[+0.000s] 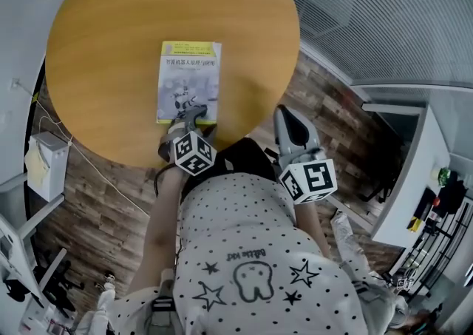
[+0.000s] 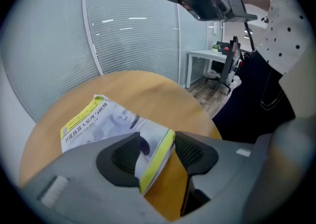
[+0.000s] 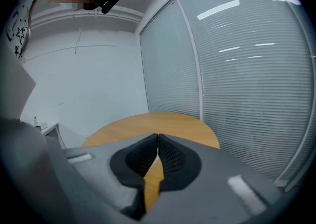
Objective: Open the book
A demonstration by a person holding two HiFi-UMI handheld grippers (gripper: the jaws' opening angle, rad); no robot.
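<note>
Left gripper view: my left gripper (image 2: 157, 154), jaws apart, straddles the near edge of the book (image 2: 103, 119), seemingly without contact. It lies on the worktop (image 2: 163, 92), long axis away from me. Right gripper (image 3: 157, 150), jaws together, sits farther off.

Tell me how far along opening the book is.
Done: the left claw is at the book, jaws apart around its near edge.
In hand: getting a hold; the jaws are not closed on the cover.
Left: all of the opening. The book lies shut, cover up, on the table, so the cover probably needs pinching and lifting over.
The right claw is shut and empty.
</note>
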